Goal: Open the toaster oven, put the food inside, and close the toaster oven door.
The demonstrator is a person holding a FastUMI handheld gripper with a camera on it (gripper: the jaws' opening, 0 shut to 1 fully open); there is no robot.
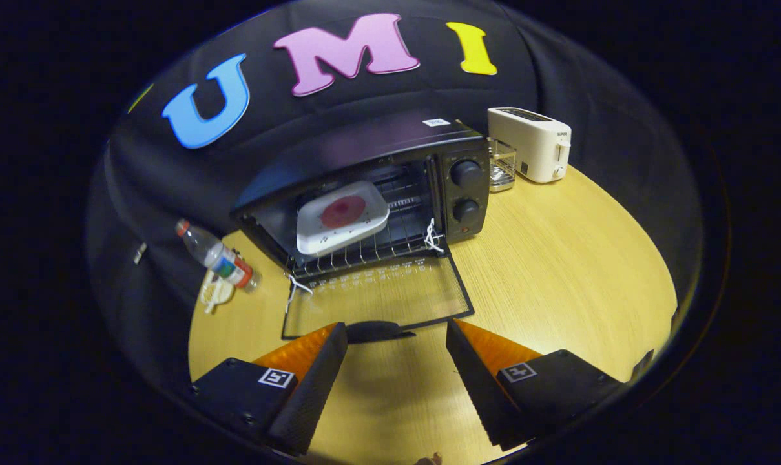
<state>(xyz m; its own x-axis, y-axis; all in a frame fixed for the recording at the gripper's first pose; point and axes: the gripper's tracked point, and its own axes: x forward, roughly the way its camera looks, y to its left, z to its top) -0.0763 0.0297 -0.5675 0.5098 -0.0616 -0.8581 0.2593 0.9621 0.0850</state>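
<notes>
A: Door's down flat on the pale wooden worktop [558,258], and the white square plate with the round red food [342,216] is already sitting on the wire rack inside the black toaster oven [364,187].

B: And the gripper [396,358]?

A: Fingers spread wide, holding nothing, hovering just short of the glass door's dark handle [377,331]. The handle sits between them, slightly ahead.

B: So closing is what's left. Risks?

A: I'd say the lift. Catch the handle off-centre and the door could slip off the fingers and drop back. Swing it too hard and the whole oven may shove backwards toward the white two-slot toaster [531,143].

B: Any writing?

A: A small white sticker on the oven's top and a mark on the toaster, both too small to read. The clear plastic bottle [217,256] has a label, also illegible.
</notes>
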